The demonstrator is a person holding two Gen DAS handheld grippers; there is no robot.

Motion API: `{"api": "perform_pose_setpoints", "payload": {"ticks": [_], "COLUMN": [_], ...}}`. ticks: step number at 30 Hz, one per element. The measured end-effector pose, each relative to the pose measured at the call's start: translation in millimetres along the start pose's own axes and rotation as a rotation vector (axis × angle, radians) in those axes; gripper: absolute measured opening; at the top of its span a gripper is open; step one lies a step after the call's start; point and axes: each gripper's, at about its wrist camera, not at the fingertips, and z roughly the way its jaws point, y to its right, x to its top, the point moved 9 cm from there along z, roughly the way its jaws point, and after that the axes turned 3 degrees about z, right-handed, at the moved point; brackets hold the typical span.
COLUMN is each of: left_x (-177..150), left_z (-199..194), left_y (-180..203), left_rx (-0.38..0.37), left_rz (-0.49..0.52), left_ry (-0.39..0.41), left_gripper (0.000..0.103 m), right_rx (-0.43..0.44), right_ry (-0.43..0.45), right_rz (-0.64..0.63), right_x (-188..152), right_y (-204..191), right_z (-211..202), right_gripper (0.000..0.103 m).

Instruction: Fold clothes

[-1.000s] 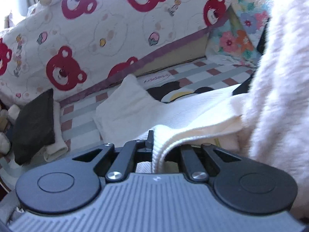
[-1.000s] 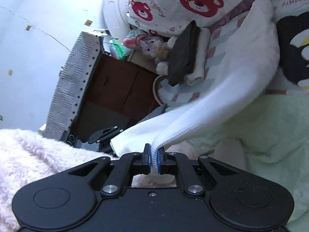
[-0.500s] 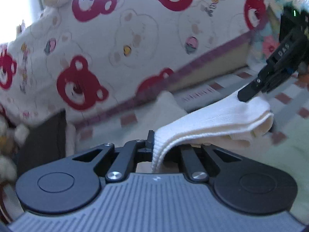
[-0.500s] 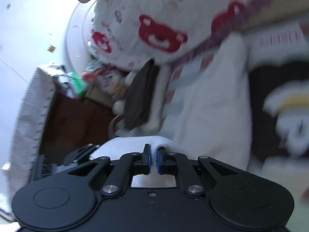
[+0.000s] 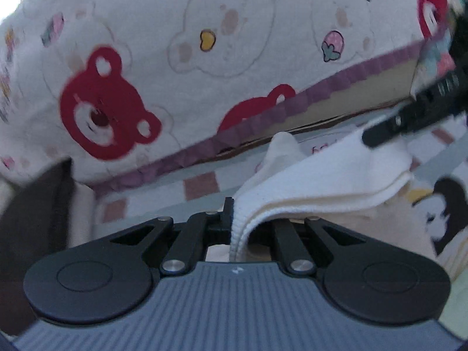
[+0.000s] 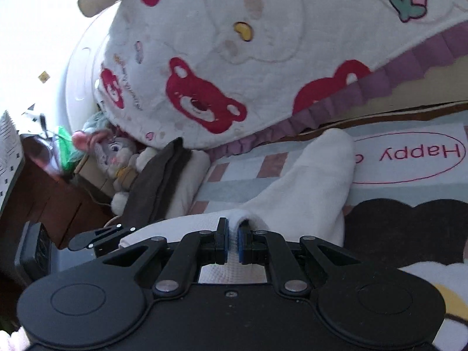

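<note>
We pinch the soft, limp white knitted garment [image 5: 321,175] at its edge in both tools, left [image 5: 234,219] and right [image 6: 232,234]; it sags between grips.

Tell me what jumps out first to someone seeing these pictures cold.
The red bear blanket fills the background of both views. Nearer, a white knitted garment stretches over the bed, pinched by the left tool and the right tool. A dark folded cloth leans at the left.
</note>
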Motion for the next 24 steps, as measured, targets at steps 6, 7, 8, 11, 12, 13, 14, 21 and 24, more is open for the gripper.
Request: {"api": "perform_pose_setpoints", "payload": {"ticks": [6, 7, 8, 11, 12, 13, 14, 21, 24], "left_x": [23, 15, 6, -12, -13, -11, -7, 1, -3], "left_z": [56, 73, 92, 131, 138, 143, 147, 170, 166], "left_y": [-16, -13, -8, -8, -11, -15, -20, -39, -59], "left_rx": [0.007, -0.002, -0.010, -0.006, -0.014, -0.033, -0.056, -0.171, -0.254], "left_rz": [-0.002, 0.005, 0.017, 0.018, -0.006, -0.035, -0.066, -0.080, -0.223], "left_ry": [-0.037, -0.084, -0.139, -0.208, -0.214, -0.217, -0.218, -0.283, -0.262], "left_gripper": [0.005, 0.005, 0.005, 0.005, 0.005, 0.005, 0.006, 0.030, 0.031], "right_rx": [-0.091, -0.108, -0.134, -0.233, -0.230, -0.222, -0.209, -0.183, -0.129], "right_ry": [-0.017, -0.019, -0.021, -0.026, -0.020, -0.013, -0.009, -0.075, -0.087], "right_rz": [0.042, 0.049, 0.067, 0.153, 0.169, 0.189, 0.212, 0.416, 0.522], "right_x": [39, 45, 47, 36, 34, 33, 35, 40, 39], "right_y": [26, 31, 39, 76, 84, 90, 94, 128, 133], "right_z": [36, 42, 49, 76, 80, 83, 83, 96, 100], "right_gripper": [0.009, 0.009, 0.009, 0.009, 0.009, 0.009, 0.009, 0.011, 0.013]}}
